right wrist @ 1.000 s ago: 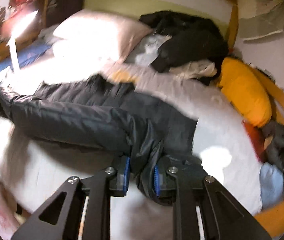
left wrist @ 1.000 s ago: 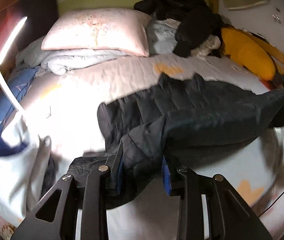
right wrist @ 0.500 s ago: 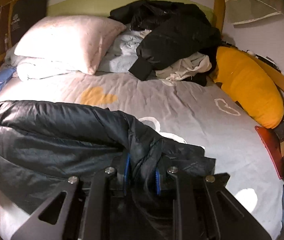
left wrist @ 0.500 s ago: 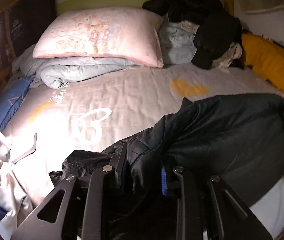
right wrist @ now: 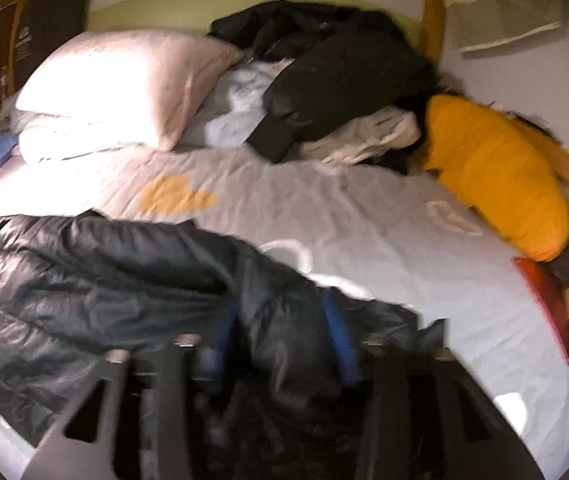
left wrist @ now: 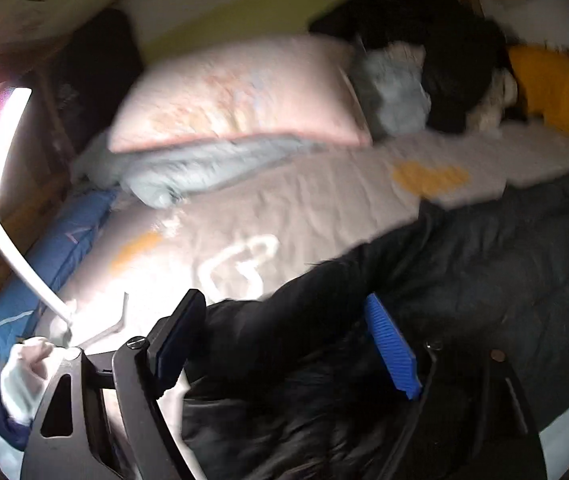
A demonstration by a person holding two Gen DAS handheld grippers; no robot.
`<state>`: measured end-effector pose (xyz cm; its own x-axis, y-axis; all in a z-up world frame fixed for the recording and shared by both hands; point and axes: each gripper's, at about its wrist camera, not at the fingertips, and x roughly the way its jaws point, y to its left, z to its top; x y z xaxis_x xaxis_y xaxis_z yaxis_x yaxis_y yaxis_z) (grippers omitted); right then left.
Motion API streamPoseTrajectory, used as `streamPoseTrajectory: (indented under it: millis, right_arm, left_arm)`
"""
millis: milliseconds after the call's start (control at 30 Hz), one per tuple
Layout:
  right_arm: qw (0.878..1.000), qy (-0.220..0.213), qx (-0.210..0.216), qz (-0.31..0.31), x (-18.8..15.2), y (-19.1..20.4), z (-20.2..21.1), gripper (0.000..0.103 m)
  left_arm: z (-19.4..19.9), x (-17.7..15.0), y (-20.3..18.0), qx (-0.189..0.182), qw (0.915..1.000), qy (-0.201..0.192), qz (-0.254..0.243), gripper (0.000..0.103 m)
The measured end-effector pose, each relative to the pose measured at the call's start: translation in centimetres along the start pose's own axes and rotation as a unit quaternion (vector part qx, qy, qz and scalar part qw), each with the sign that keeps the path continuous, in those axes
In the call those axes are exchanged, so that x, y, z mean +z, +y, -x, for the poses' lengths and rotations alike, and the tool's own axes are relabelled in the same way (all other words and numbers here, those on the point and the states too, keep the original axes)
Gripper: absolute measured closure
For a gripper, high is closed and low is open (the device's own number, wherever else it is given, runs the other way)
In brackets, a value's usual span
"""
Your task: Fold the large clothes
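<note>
A dark quilted puffer jacket [left wrist: 484, 272] lies folded over on the grey bed sheet [left wrist: 284, 208], near the front edge. It also shows in the right wrist view [right wrist: 96, 280]. My left gripper [left wrist: 284, 336] is open, its blue-padded fingers spread wide with the jacket's edge lying loose between them. My right gripper [right wrist: 280, 340] is open too, its fingers parted around a fold of the jacket. Both views are blurred by motion.
A pink pillow [left wrist: 236, 96] on a folded grey blanket [left wrist: 204, 168] lies at the head. A pile of dark clothes [right wrist: 332, 72] and a yellow cushion [right wrist: 500, 176] lie at the right. A lit white lamp [left wrist: 0, 152] stands at the left.
Both grippers have opened and let go of the jacket, which was pinched in each before. The jacket, folded over half a second ago, now rests on the sheet.
</note>
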<state>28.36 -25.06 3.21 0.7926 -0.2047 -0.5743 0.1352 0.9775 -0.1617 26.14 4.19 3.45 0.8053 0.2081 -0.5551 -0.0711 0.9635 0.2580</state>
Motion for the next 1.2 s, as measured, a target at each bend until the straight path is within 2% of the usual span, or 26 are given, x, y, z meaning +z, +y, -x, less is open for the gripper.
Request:
streamPoseTrajectory:
  millis: [33, 67, 133, 167, 233, 333, 367, 433, 500, 533, 567, 600, 633, 667, 733, 800, 933, 1067, 1200]
  right_arm:
    - [1.000, -0.007, -0.009, -0.006, 0.1, -0.5, 0.4, 0.026]
    - [1.000, -0.014, -0.008, -0.017, 0.1, -1.5, 1.1, 0.021]
    - [0.999, -0.016, 0.001, -0.042, 0.4, -3.3, 2.1, 0.016]
    - [0.998, -0.017, 0.008, -0.054, 0.5, -4.1, 2.6, 0.011]
    - [0.996, -0.021, 0.028, -0.077, 0.7, -6.0, 3.6, 0.004]
    - [0.995, -0.021, 0.038, -0.088, 1.0, -7.7, 4.3, 0.000]
    - [0.995, -0.011, 0.046, -0.085, 1.0, -8.0, 4.2, 0.000]
    - [0.995, 0.036, 0.075, -0.058, 0.8, -7.8, 3.2, 0.000]
    - [0.991, 0.083, 0.098, -0.029, 0.4, -7.5, 1.7, 0.000]
    - [0.990, 0.098, 0.098, -0.025, 0.1, -7.6, 1.1, 0.000]
    - [0.989, 0.111, 0.097, -0.030, -0.2, -7.8, 0.4, 0.005]
    - [0.987, 0.118, 0.100, -0.038, -0.6, -8.1, 0.0, 0.012]
    - [0.985, 0.127, 0.105, -0.044, -0.7, -8.3, -0.5, 0.042]
    - [0.984, 0.129, 0.110, -0.048, -0.7, -8.5, -0.7, 0.069]
    - [0.988, 0.106, 0.104, -0.050, -0.5, -8.7, -0.7, 0.089]
    - [0.992, 0.077, 0.086, -0.052, -0.1, -8.8, -0.6, 0.093]
    - [0.993, 0.086, 0.062, -0.060, 0.4, -8.7, -2.6, 0.094]
    - [0.992, 0.107, 0.033, -0.051, -0.3, -8.2, -5.2, 0.094]
    - [0.992, 0.110, 0.026, -0.063, -0.4, -8.6, -5.2, 0.094]
  left_arm:
    - [0.8, 0.1, 1.0, -0.005, 0.9999, -0.005, 0.013, 0.020]
    - [1.5, 0.1, 2.1, -0.008, 0.9995, -0.009, 0.028, 0.016]
    - [3.0, 0.0, 4.3, -0.014, 0.9981, -0.020, 0.056, 0.007]
    - [3.6, -0.2, 5.5, -0.017, 0.9971, -0.023, 0.071, 0.004]
    - [3.7, -0.7, 7.3, -0.027, 0.9953, -0.012, 0.093, 0.003]
    - [2.3, -1.8, 9.2, -0.054, 0.9892, 0.033, 0.132, 0.003]
    - [1.3, -2.3, 9.3, -0.073, 0.9849, 0.060, 0.145, 0.003]
    - [-0.4, -3.5, 9.1, -0.129, 0.9714, 0.110, 0.166, 0.003]
    - [-2.3, -4.6, 8.7, -0.169, 0.9576, 0.149, 0.179, 0.011]
    - [-2.9, -5.0, 8.4, -0.174, 0.9558, 0.156, 0.178, 0.032]
    - [-3.6, -5.3, 8.1, -0.172, 0.9562, 0.160, 0.174, 0.060]
    - [-3.9, -5.4, 7.8, -0.172, 0.9568, 0.161, 0.170, 0.071]
    - [-4.0, -5.4, 7.6, -0.180, 0.9561, 0.155, 0.171, 0.085]
    - [-3.9, -5.1, 7.4, -0.190, 0.9566, 0.142, 0.169, 0.093]
    - [-3.1, -4.2, 7.0, -0.179, 0.9660, 0.107, 0.152, 0.094]
    - [-2.5, -3.5, 6.5, -0.160, 0.9743, 0.077, 0.139, 0.094]
    - [-3.8, -3.5, 6.1, -0.148, 0.9735, 0.079, 0.156, 0.094]
    - [-5.9, -3.3, 4.9, -0.124, 0.9839, 0.068, 0.109, 0.093]
    - [-5.7, -3.5, 3.4, -0.087, 0.9924, 0.057, 0.066, 0.090]
